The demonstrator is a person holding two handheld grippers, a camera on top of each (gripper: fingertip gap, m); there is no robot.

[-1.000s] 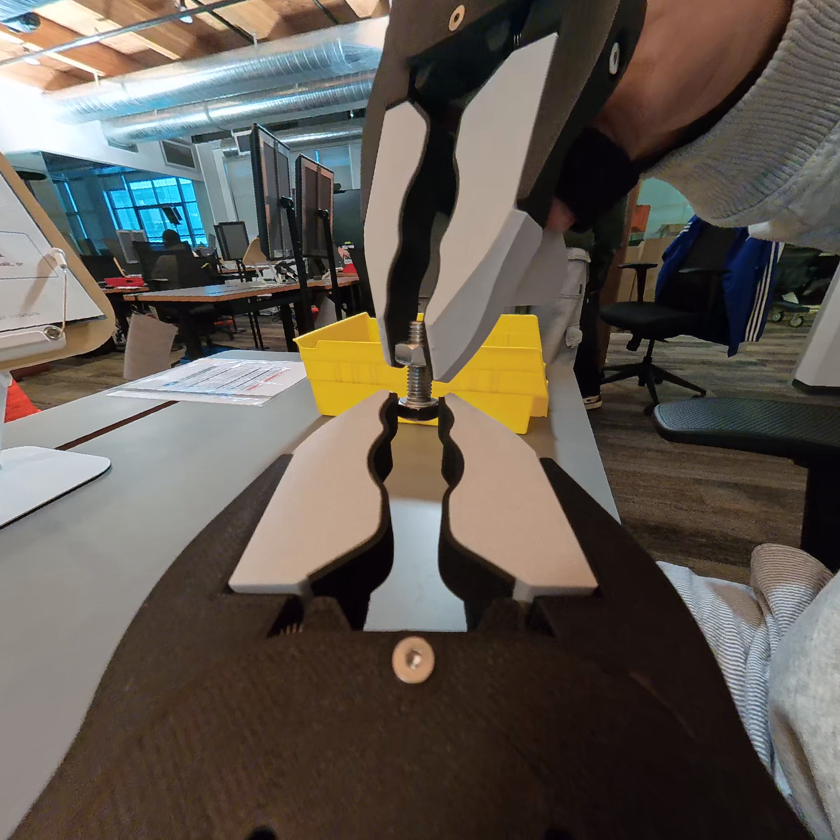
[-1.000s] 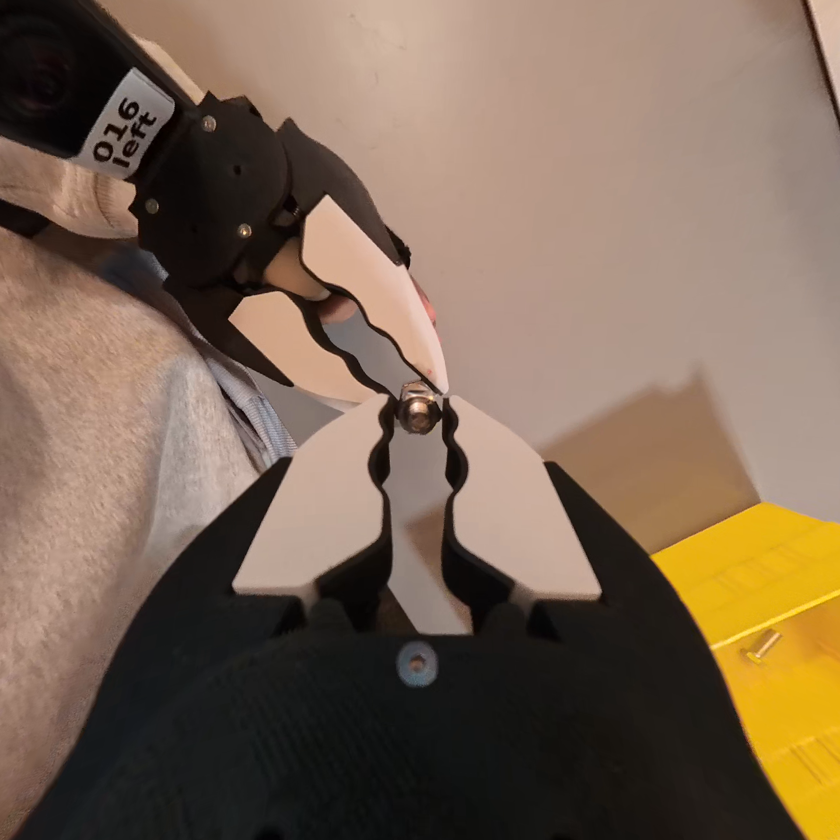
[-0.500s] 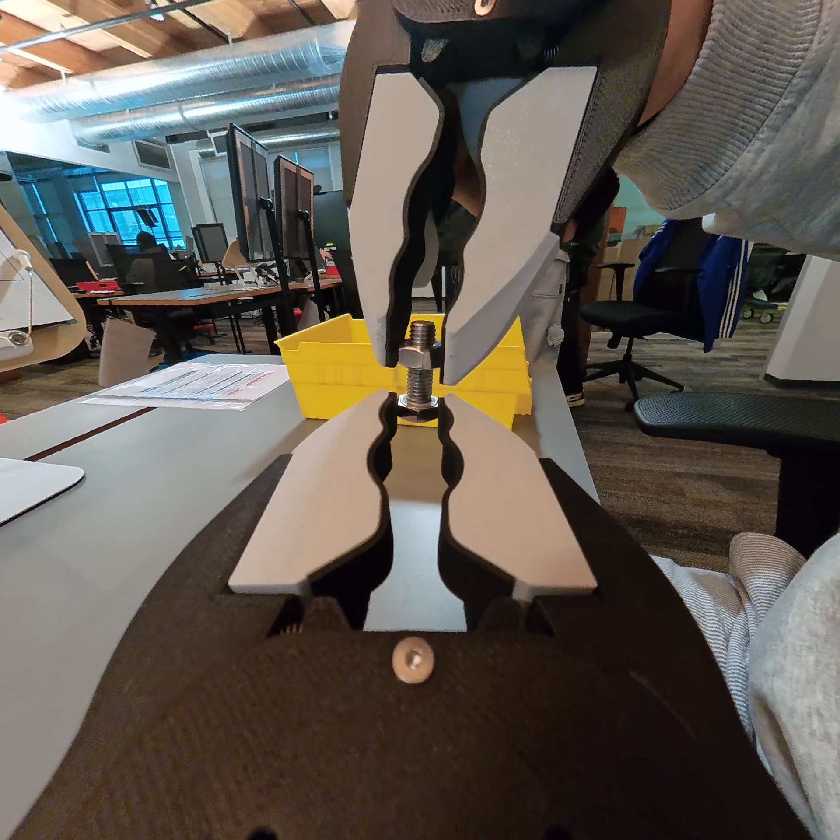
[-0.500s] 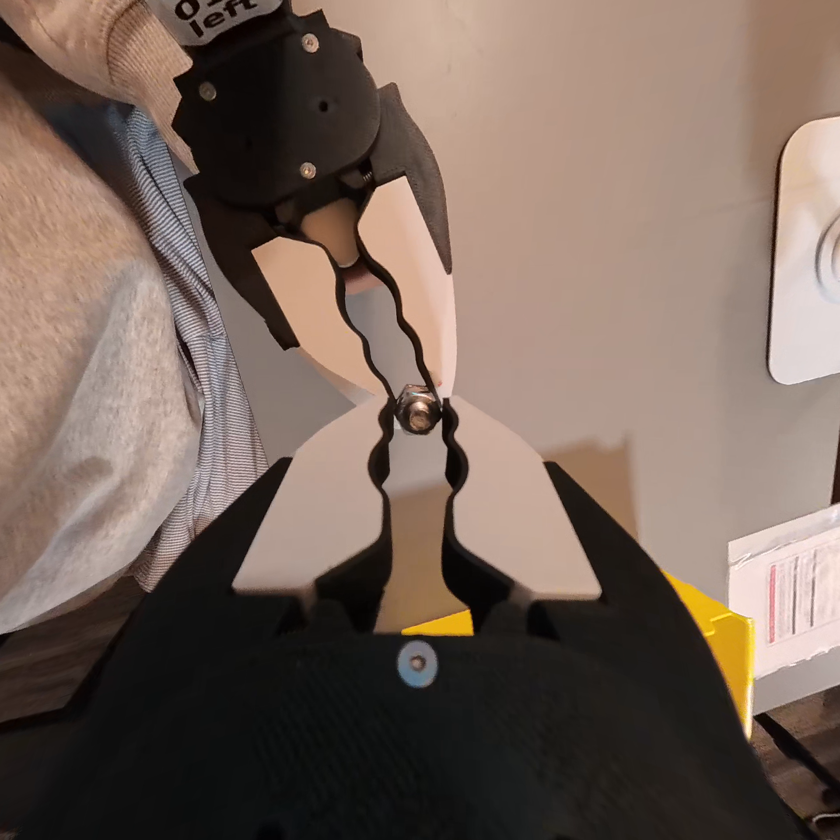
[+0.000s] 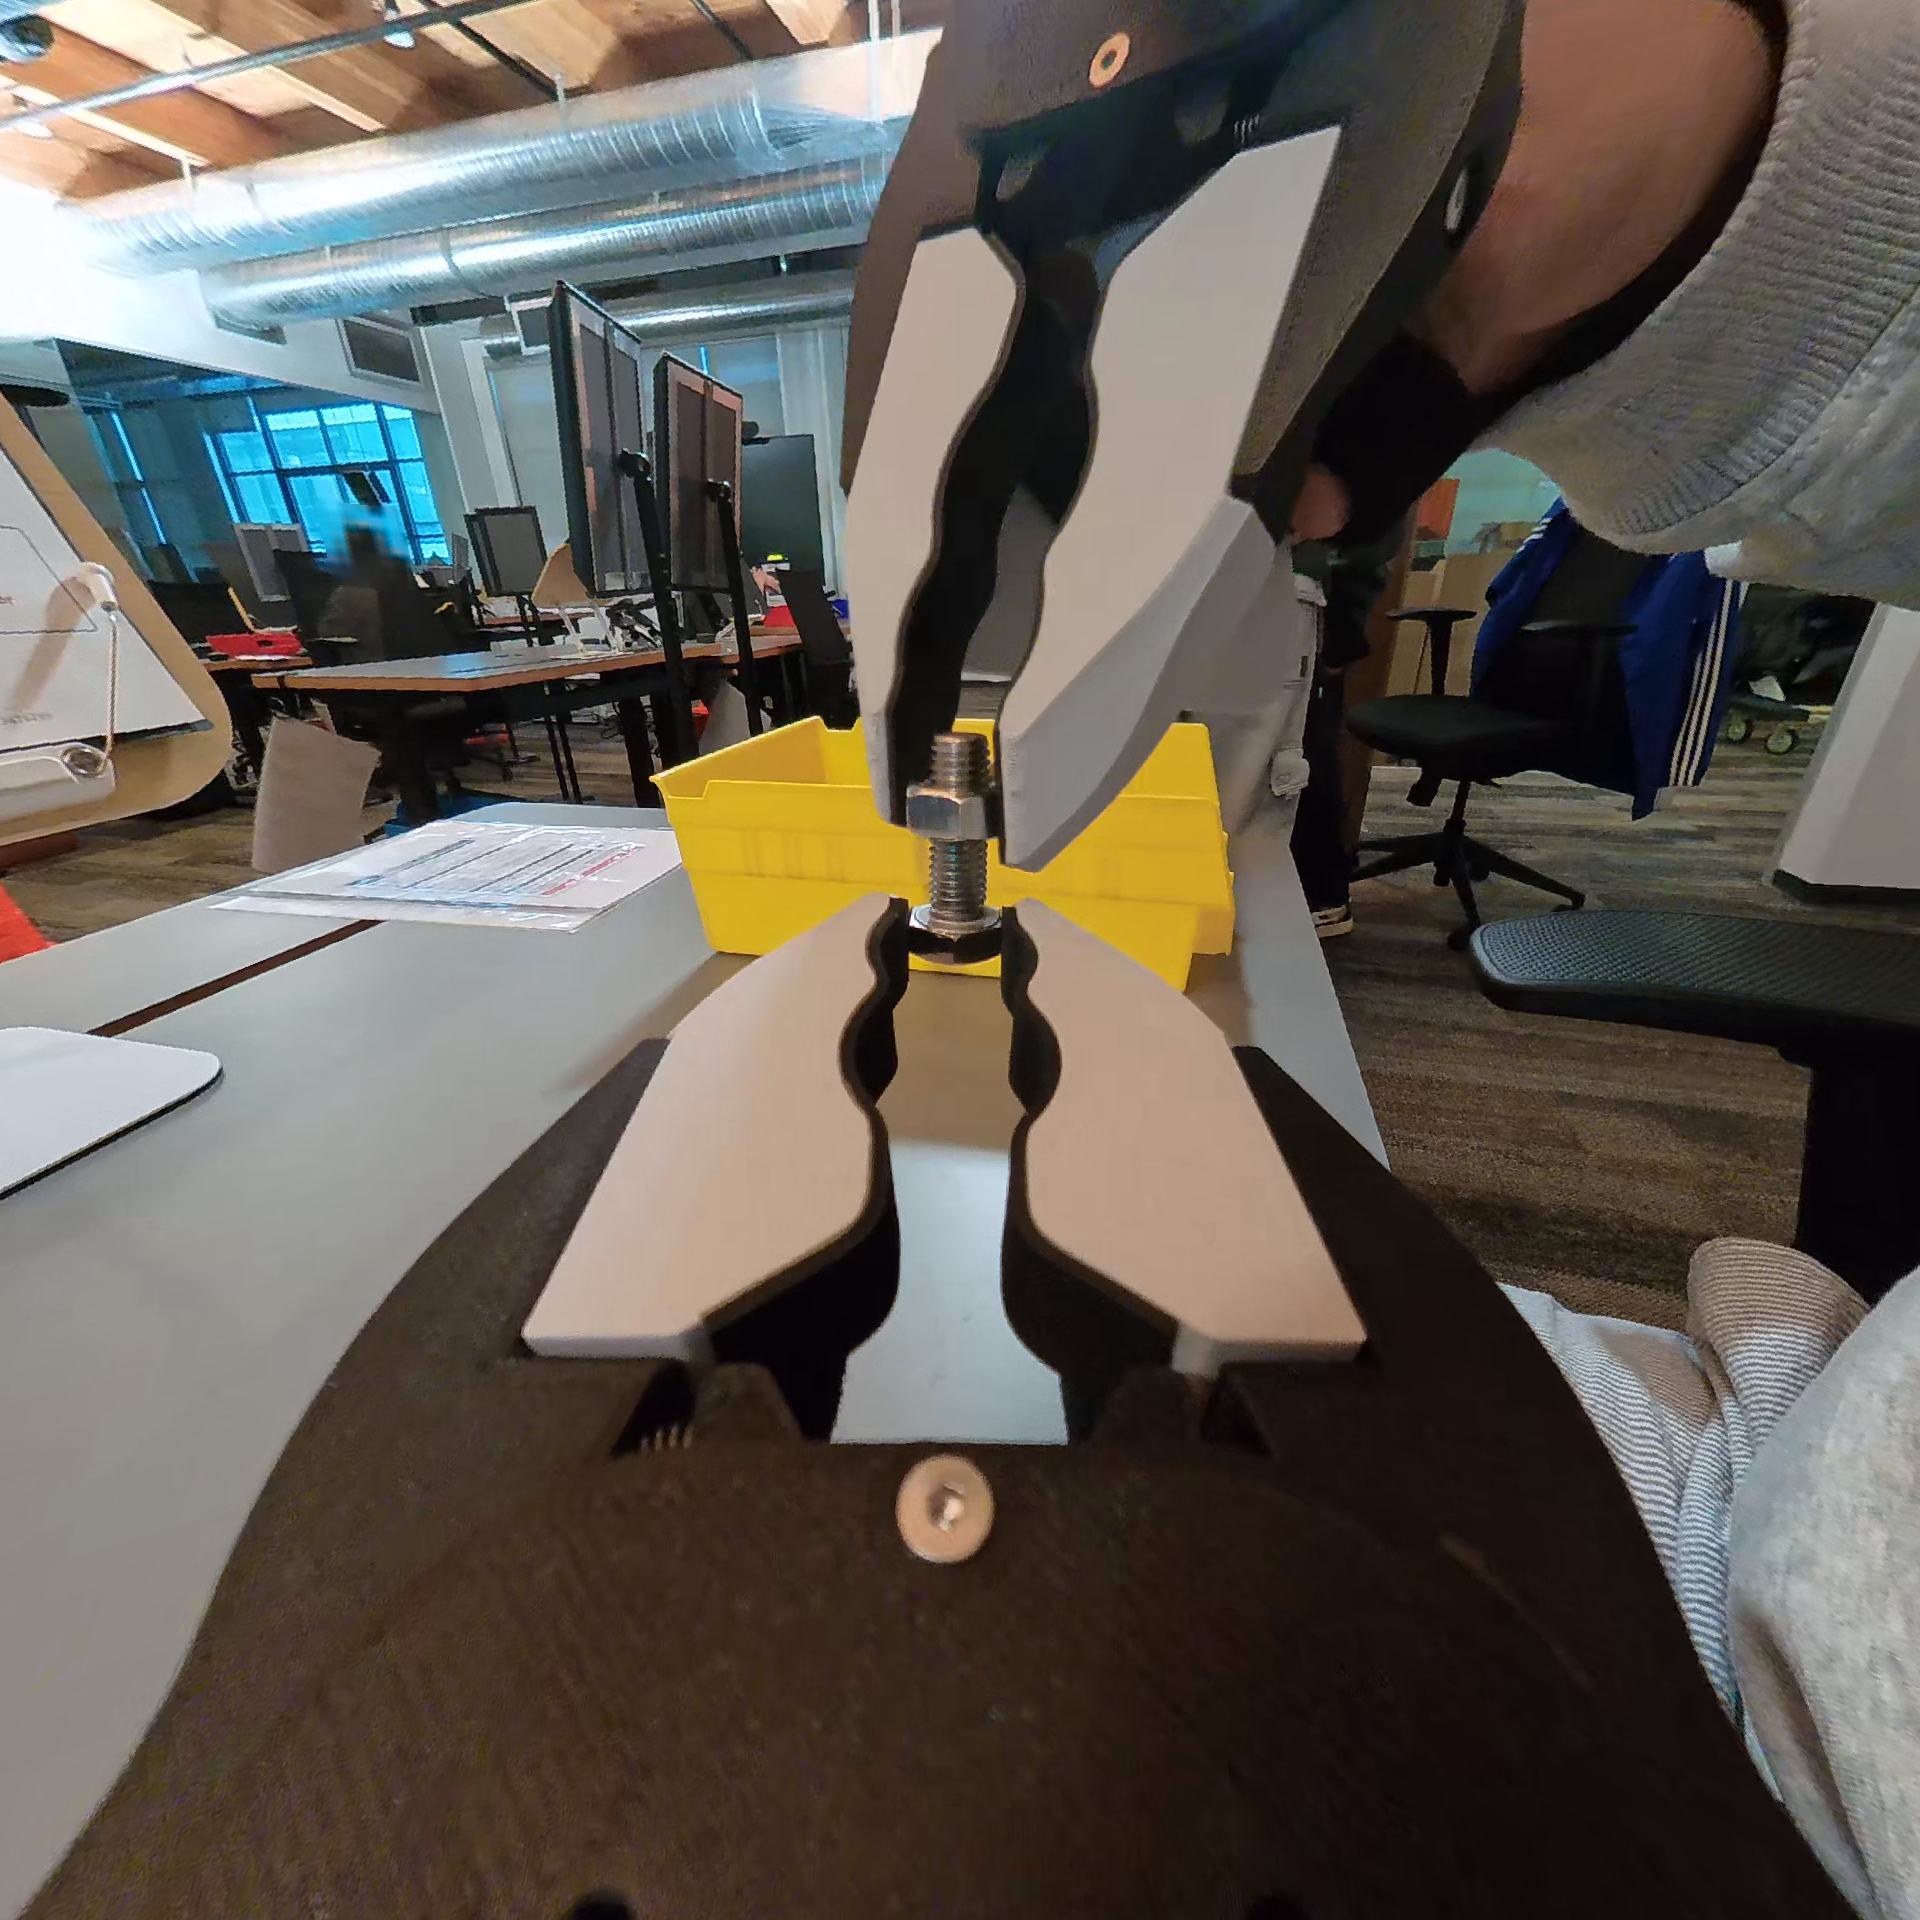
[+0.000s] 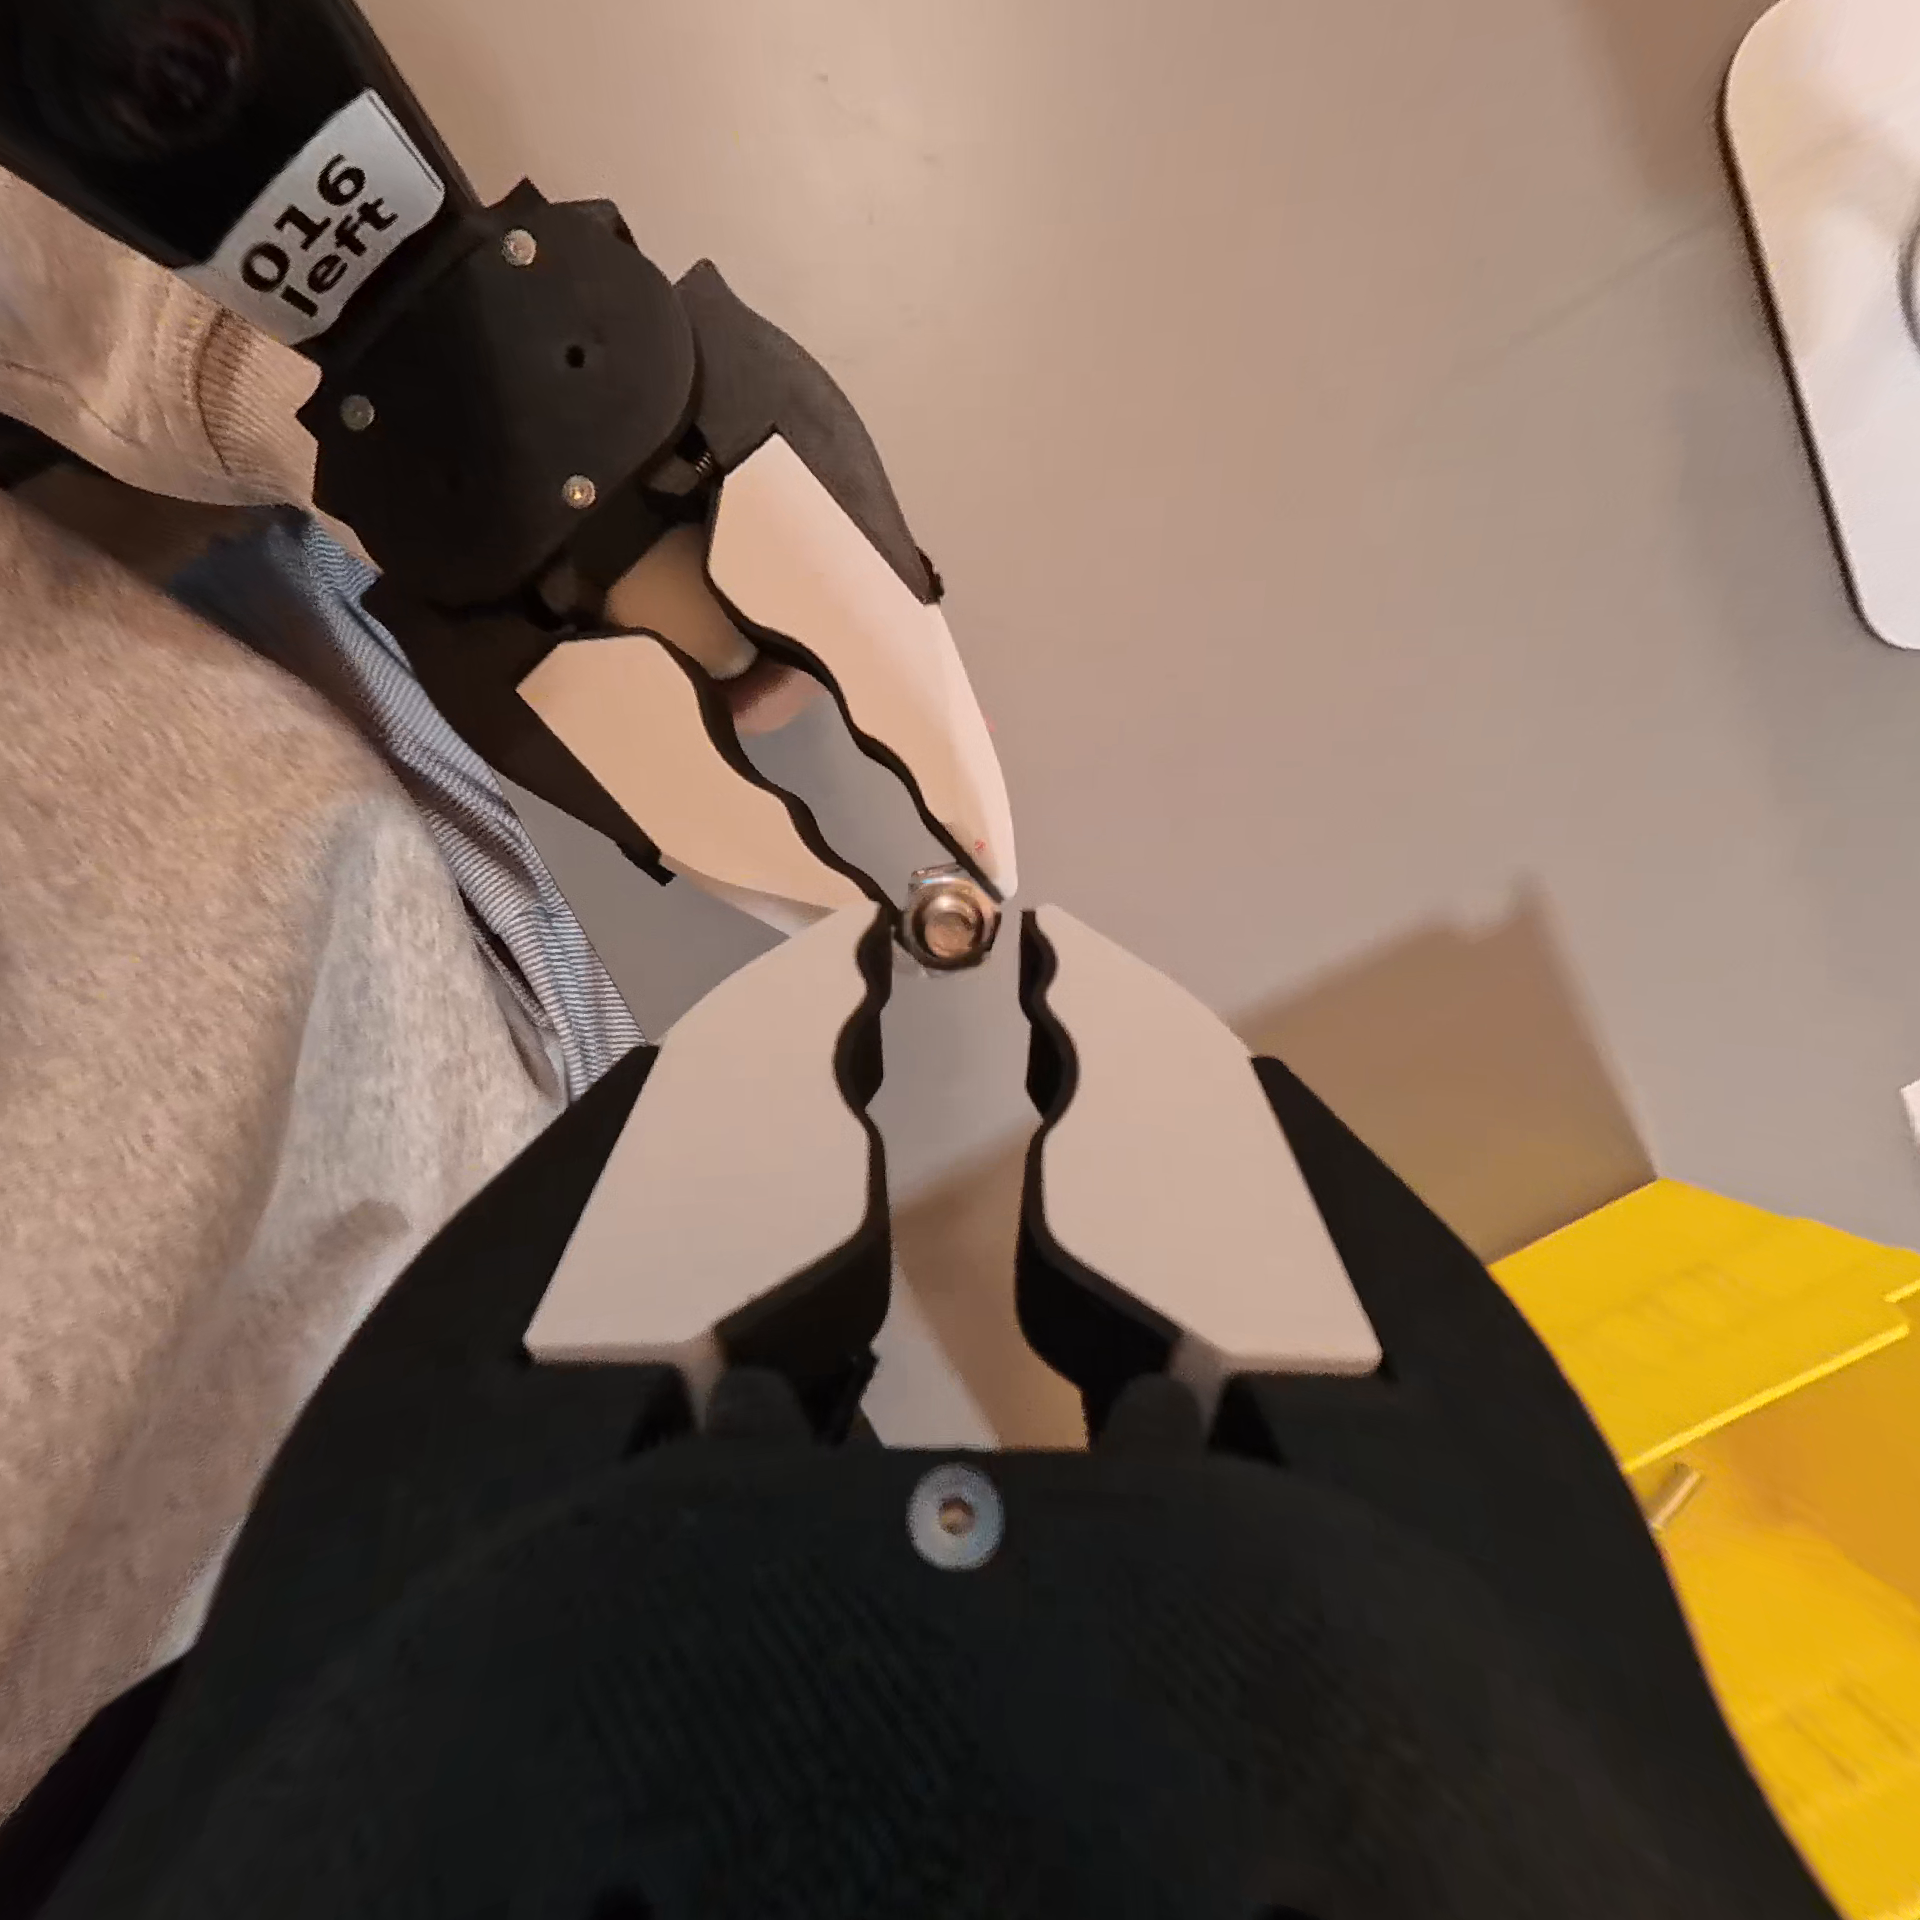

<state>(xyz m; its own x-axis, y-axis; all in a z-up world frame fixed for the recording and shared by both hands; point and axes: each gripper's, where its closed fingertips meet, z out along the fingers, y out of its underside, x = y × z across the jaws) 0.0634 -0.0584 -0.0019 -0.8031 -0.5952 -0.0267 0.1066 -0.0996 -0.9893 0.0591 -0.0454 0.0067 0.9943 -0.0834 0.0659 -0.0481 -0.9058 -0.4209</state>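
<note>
A steel bolt (image 5: 958, 873) stands upright just above the grey table (image 5: 364, 1143). My left gripper (image 5: 951, 925) is shut on the bolt's head, fingers level. My right gripper (image 5: 945, 821) comes down from above and is shut on the hex nut (image 5: 945, 810) threaded near the bolt's top. In the right wrist view I look down the bolt's end: my right gripper (image 6: 951, 930) pinches the nut (image 6: 951, 925), and my left gripper (image 6: 925, 899) reaches in from the upper left beneath it. The bolt's head is hidden there.
A yellow bin (image 5: 790, 831) stands behind the bolt near the table's right edge; it also shows in the right wrist view (image 6: 1662, 1351). A white base plate (image 5: 83, 1091) and a laminated sheet (image 5: 468, 868) lie to the left. A black chair armrest (image 5: 1714, 966) is on the right.
My right gripper twisted around the bolt's axis, then turned back to about its first angle, staying on the nut. My left gripper kept its hold on the bolt's head.
</note>
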